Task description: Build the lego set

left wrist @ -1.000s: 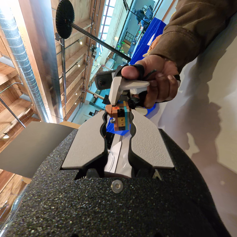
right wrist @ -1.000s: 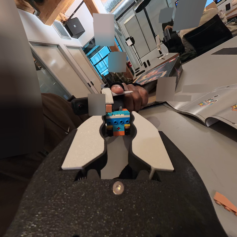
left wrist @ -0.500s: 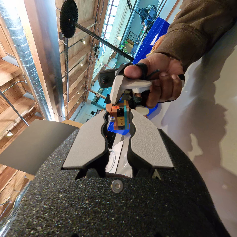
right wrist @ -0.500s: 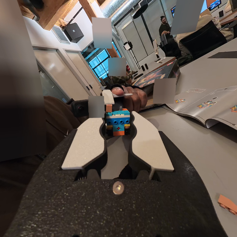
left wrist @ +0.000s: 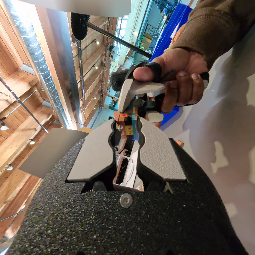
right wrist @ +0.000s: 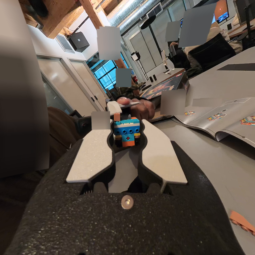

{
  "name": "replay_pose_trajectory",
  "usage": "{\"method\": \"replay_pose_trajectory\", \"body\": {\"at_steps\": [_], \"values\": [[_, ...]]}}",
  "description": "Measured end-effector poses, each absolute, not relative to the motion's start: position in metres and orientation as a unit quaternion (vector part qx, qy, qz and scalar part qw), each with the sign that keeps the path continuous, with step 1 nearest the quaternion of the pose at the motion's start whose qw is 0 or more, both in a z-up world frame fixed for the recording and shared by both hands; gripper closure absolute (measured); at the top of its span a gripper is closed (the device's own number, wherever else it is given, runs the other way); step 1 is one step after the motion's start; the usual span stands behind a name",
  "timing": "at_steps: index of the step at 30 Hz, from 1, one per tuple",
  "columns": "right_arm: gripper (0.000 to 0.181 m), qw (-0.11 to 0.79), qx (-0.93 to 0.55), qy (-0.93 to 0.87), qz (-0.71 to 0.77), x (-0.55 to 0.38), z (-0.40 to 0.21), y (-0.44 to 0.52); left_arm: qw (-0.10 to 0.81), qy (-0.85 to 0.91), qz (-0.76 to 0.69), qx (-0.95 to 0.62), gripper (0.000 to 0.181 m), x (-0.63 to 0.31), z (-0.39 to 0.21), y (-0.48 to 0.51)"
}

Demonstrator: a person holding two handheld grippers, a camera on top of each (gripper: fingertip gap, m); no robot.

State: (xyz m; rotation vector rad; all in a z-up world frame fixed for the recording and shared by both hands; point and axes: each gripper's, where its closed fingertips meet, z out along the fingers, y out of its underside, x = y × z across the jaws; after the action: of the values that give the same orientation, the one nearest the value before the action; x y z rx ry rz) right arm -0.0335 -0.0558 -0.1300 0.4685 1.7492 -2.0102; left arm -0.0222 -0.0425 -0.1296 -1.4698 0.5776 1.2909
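A small lego model of blue, teal, white and orange bricks is held above the grey table. My right gripper is shut on its two sides. My left gripper faces it, turned a quarter turn, and is closed on the same model. A small salmon brick sits on the model's top corner, under the left gripper's upper finger. It also shows in the left wrist view by my left fingertip. A hand holds the right gripper there.
An open instruction booklet lies on the table to the right, with a dark lego box behind it. A loose salmon plate lies near the right edge. A small salmon brick lies on the table. People sit in the background.
Both grippers stay closed on the model. The pair has shifted and tilted a little, so the booklet and the loose salmon plate sit differently in the right wrist view.
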Motion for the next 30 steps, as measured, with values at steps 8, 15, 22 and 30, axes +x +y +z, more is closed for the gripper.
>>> {"method": "replay_pose_trajectory", "body": {"at_steps": [8, 15, 22, 30], "values": [[0.147, 0.232, 0.179, 0.609, -0.737, -0.0341, -0.1261, -0.0559, 0.522, 0.237, 0.573, -0.586, 0.152, -0.0210, -0.1234, -0.0442], [0.146, 0.226, 0.180, 0.610, -0.738, -0.0339, -0.1251, -0.0566, 0.529, 0.231, 0.563, -0.592, 0.153, -0.0210, -0.1224, -0.0456], [0.146, 0.226, 0.185, 0.609, -0.737, -0.0364, -0.1260, -0.0560, 0.514, 0.226, 0.575, -0.596, 0.154, -0.0235, -0.1239, -0.0458], [0.146, 0.231, 0.191, 0.608, -0.735, -0.0385, -0.1295, -0.0567, 0.510, 0.221, 0.561, -0.613, 0.155, -0.0258, -0.1278, -0.0471]]}}
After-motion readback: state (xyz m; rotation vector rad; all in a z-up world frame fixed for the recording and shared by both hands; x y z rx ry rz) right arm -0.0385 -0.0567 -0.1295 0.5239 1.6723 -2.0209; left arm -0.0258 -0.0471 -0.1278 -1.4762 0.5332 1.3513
